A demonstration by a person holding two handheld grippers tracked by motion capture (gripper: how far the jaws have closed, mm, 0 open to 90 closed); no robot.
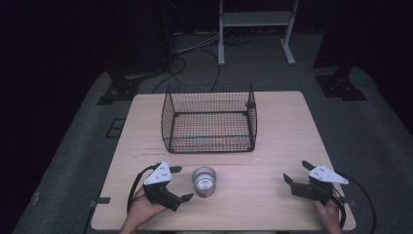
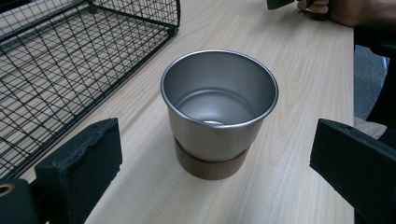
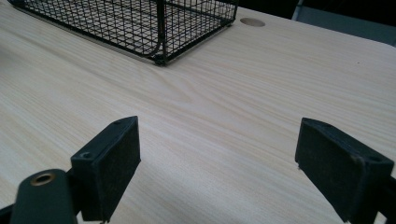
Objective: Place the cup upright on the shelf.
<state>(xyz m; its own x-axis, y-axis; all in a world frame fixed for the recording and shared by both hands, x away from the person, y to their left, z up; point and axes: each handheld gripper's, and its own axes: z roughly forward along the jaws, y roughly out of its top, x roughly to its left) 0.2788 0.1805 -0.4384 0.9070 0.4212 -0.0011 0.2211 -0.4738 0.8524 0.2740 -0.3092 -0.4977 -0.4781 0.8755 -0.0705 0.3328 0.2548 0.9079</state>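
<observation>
I'm lining up my left gripper [image 1: 181,183] with its jaws gaping wide and empty, right beside the upright cup [image 1: 204,181]. The right gripper [image 1: 297,171], spread wide too, is sitting well apart from it.

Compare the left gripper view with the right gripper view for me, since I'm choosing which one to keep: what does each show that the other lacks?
The left gripper view alone has the metal cup, upright and empty on its brown base, between the open left gripper jaws, plus the person's other hand at the far edge. The right gripper view alone has the round hole in the table and the open right gripper with nothing between its jaws. Both show the wire basket on the pale wooden tabletop.
</observation>
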